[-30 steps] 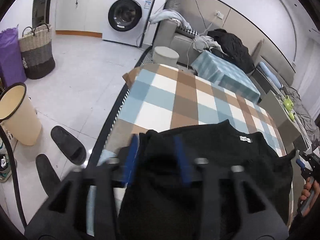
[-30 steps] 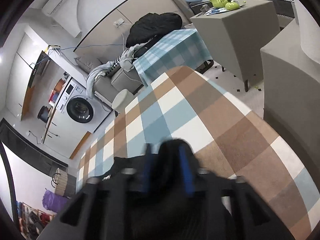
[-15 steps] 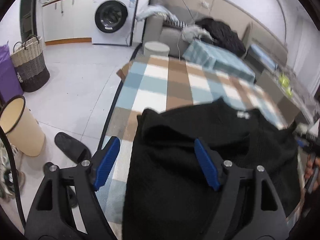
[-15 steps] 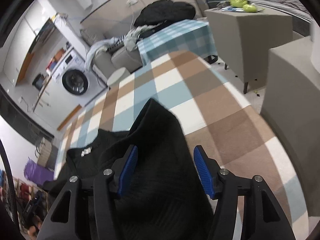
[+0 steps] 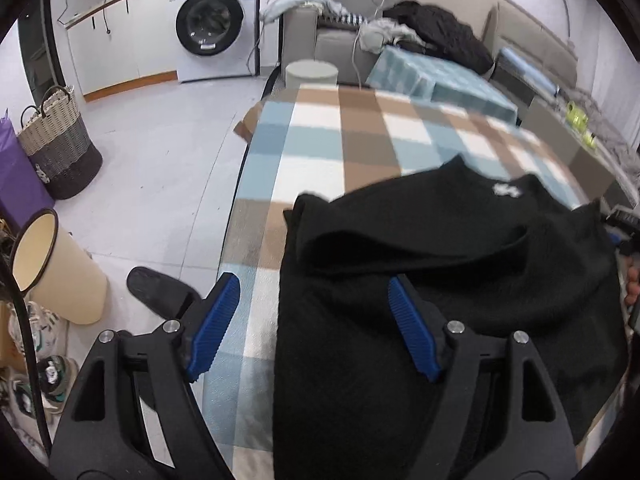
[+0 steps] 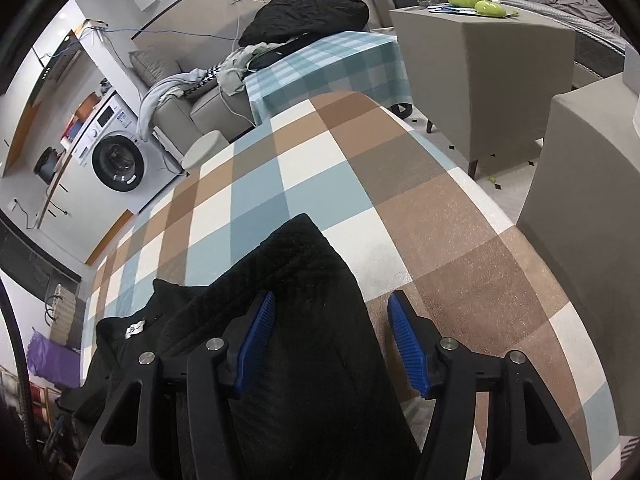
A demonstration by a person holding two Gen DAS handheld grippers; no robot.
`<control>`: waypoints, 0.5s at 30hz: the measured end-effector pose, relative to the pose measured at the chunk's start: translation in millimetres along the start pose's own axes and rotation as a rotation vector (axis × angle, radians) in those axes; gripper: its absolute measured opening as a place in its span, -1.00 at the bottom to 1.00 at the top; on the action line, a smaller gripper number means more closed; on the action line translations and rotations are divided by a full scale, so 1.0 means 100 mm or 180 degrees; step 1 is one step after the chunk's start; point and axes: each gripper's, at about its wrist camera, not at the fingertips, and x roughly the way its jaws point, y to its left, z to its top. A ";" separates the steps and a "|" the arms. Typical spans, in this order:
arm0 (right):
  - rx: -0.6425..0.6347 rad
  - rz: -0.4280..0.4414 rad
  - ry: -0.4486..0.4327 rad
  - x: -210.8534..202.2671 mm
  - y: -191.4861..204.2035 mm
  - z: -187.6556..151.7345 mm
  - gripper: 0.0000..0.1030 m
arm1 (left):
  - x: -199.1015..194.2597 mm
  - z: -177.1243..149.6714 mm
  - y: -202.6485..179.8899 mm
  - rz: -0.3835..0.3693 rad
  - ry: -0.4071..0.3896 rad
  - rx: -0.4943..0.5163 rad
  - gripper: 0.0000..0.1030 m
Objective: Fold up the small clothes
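On my left there's a cream bin [image 5: 60, 268] and a black slipper [image 5: 160, 292] on the floor, then the left gripper [image 5: 308, 320], jaws spread wide with nothing held. The black top [image 5: 440, 280] lies folded on the checked table [image 5: 320, 152]. My right gripper [image 6: 330, 340] hangs over its edge, jaws apart too.

The garment [image 5: 440, 264] is plain black with a small white label [image 5: 506, 189]. It lies on a tablecloth [image 6: 304, 184] checked in brown, pale blue and white (large squares). Gripper pads [image 6: 408, 344] are blue.
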 end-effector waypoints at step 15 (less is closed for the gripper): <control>-0.0126 -0.0029 -0.0056 -0.14 0.00 -0.02 0.16 | 0.27 0.54 0.21 -0.0024 -0.0307 -0.0513 0.45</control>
